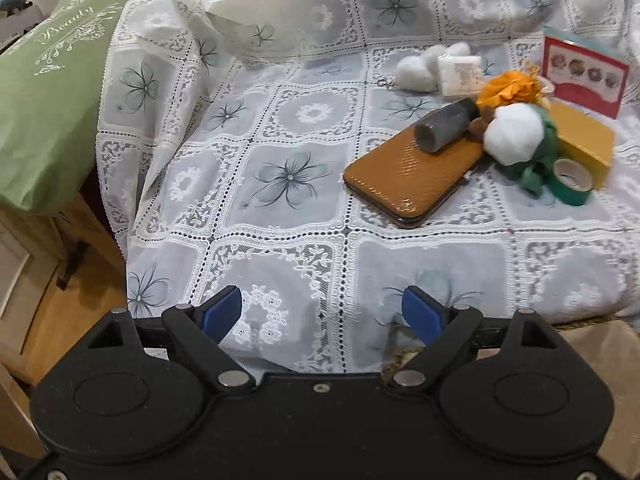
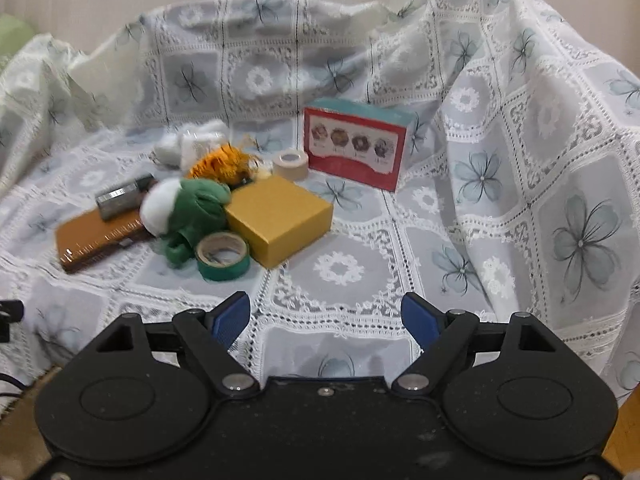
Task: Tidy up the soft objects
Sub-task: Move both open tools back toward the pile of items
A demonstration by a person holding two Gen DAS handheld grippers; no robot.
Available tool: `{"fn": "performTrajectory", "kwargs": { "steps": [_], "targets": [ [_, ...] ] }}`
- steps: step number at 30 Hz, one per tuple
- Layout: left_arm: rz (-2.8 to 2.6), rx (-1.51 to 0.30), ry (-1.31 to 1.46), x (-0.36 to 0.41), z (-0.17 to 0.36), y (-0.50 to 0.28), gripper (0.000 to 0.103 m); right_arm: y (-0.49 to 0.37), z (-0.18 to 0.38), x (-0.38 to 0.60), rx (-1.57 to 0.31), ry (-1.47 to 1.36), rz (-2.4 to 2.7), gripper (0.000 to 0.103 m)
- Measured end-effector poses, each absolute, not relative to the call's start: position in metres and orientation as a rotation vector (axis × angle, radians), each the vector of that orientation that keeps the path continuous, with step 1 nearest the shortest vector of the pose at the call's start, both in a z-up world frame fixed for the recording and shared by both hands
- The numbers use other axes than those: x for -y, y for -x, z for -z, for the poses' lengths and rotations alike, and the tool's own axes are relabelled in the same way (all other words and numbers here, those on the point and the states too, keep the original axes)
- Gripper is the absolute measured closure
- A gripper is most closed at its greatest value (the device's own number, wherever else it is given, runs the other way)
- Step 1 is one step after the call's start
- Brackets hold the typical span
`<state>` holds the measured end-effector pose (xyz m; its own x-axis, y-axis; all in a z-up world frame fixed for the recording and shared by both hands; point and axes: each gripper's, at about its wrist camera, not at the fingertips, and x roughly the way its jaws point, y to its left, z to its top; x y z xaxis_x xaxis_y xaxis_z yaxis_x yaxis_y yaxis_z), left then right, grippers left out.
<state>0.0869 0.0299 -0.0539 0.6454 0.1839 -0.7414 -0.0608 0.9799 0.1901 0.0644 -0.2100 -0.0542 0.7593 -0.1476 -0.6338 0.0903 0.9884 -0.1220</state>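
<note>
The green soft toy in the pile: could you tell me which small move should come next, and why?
Probably bring the right tool forward and left to the green soft toy. Both tools are open and empty, and the toy lies on top of the pile, leaning against the yellow box beside the green tape roll.

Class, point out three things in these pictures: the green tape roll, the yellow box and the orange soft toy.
green tape roll (image 2: 223, 261): right wrist view, on its outer green band.
yellow box (image 2: 280, 216): right wrist view, on its top face.
orange soft toy (image 1: 508, 87): left wrist view, on its fluffy middle.
</note>
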Motion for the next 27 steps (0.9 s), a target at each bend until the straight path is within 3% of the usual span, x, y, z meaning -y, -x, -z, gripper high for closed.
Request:
{"fn": "performTrajectory", "kwargs": {
  "steps": [14,27],
  "targets": [
    [-0.158,-0.899,-0.167,-0.028,0.08,-0.097,0.014,-0.077,0.073,0.211,-0.733,0.035,0.145,0.021],
    [-0.201,-0.694,-0.14,-0.028,0.031,-0.065,0.013,-0.039,0.029,0.196,-0.533,0.116,0.182,0.02]
  ]
}}
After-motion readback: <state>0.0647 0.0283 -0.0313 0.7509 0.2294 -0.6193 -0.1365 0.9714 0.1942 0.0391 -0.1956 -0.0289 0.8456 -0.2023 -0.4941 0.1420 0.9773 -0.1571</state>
